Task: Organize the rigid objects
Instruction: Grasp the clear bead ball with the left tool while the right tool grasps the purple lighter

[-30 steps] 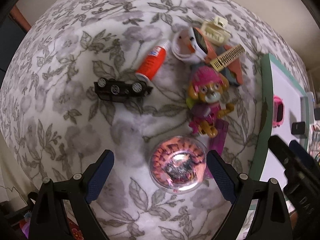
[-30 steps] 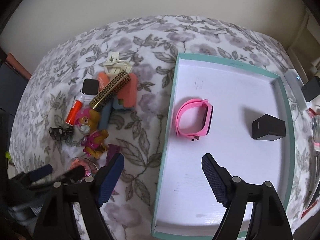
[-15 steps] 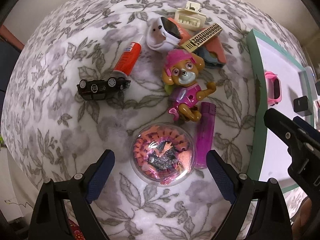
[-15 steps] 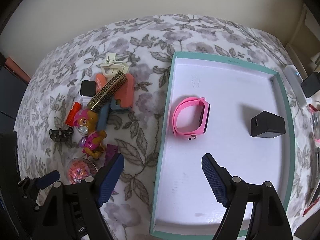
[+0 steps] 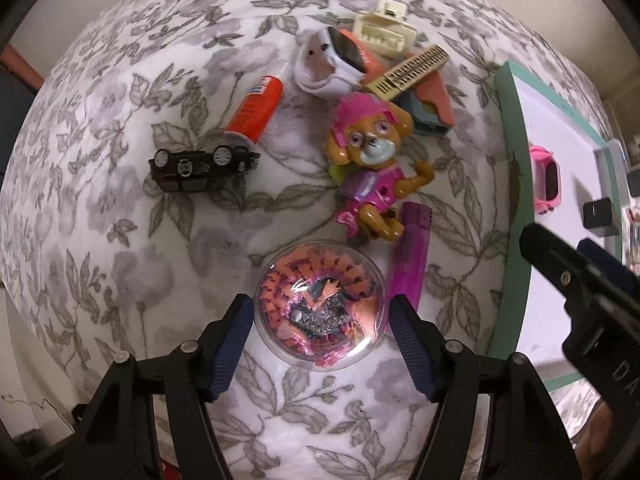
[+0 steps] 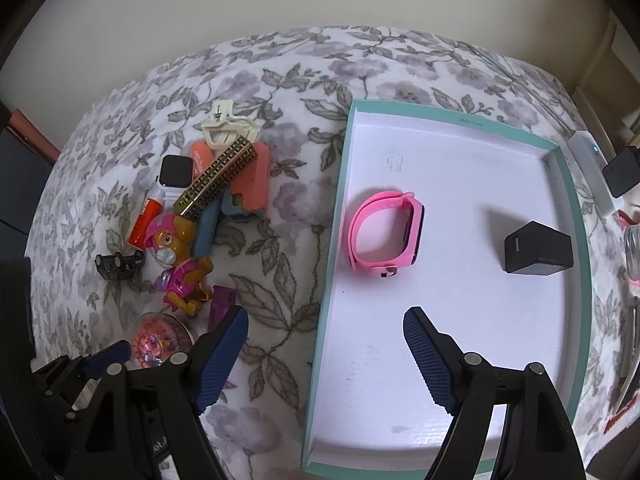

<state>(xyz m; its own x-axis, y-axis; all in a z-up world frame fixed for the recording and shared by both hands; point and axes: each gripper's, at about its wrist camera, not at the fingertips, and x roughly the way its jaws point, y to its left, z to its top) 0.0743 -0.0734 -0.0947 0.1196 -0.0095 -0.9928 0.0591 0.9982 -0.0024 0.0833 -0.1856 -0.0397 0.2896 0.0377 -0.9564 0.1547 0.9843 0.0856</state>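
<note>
Jaws of left gripper [image 5: 321, 312] just drawn in from wide, now flanking clear dome capsule [image 5: 321, 304] on floral cloth [image 5: 120, 240], pads [image 5: 234, 336] at its rim, contact not clear. Capsule nearer than a second ago, beside purple lighter [image 5: 410, 256]. Right gripper [image 6: 326, 346] unchanged, spread wide and empty above teal tray [image 6: 332, 240].

- My left gripper [image 5: 322, 322] has dark blue ribbed pads on black arms.
- The clear ball [image 5: 321, 305] between them shows orange and pink inside.
- The cloth [image 5: 120, 240] is white with grey leaves and flowers.
- The toy dog [image 5: 370, 160] is tan and bright pink.
- The lighter [image 5: 410, 258] is purple.
- The toy car [image 5: 200, 164] is black.
- The tube [image 5: 256, 110] is orange.
- The tray [image 6: 460, 360] is white with a teal rim.
- The watch [image 6: 384, 236] in it is pink; the cube [image 6: 538, 248] is black.
</note>
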